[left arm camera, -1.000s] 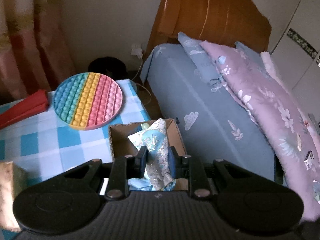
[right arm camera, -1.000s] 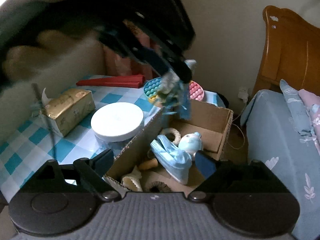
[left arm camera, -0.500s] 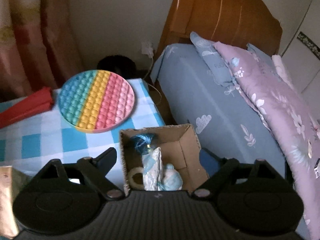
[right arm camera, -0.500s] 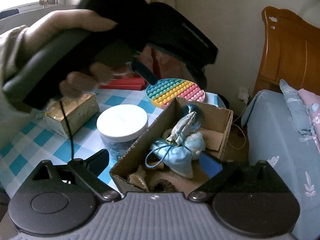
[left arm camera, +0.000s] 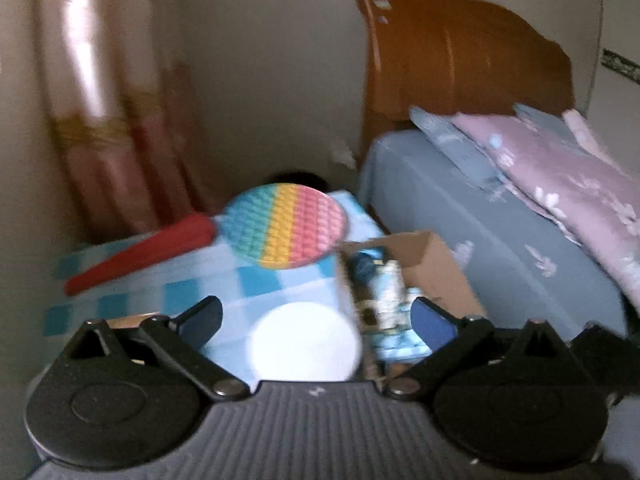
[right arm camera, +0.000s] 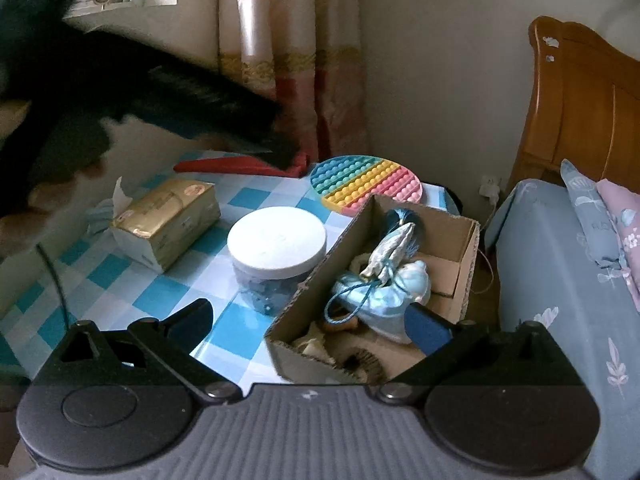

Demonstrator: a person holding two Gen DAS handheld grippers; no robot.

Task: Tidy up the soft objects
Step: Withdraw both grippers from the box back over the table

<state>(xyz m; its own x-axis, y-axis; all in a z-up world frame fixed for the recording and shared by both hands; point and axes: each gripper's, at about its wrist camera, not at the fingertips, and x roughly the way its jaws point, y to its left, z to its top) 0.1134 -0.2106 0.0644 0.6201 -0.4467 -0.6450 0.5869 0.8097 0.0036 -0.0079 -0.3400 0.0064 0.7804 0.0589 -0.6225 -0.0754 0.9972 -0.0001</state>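
A cardboard box (right arm camera: 316,292) stands at the right edge of the checked table and holds several soft things: a light blue pouch (right arm camera: 380,298), a glittery cloth piece with a blue tassel (right arm camera: 394,246) and a pale blue toy (right arm camera: 418,280). The box shows blurred in the left wrist view (left arm camera: 436,268). My left gripper (left arm camera: 316,316) is open and empty, high above the table over a white-lidded jar (left arm camera: 304,344). In the right wrist view it is a dark blur at the upper left (right arm camera: 280,148). My right gripper (right arm camera: 308,316) is open and empty, just before the box.
A round rainbow pop-it mat (right arm camera: 366,184) lies behind the box. A red folded fan (right arm camera: 240,166), a gold tissue pack (right arm camera: 168,220) and the white-lidded jar (right arm camera: 276,240) are on the table (right arm camera: 112,276). A bed (right arm camera: 560,280) with pillows is close on the right.
My left gripper opened, dropped the glittery cloth piece into the box, then pulled up and back to the left. The right gripper has hardly moved.
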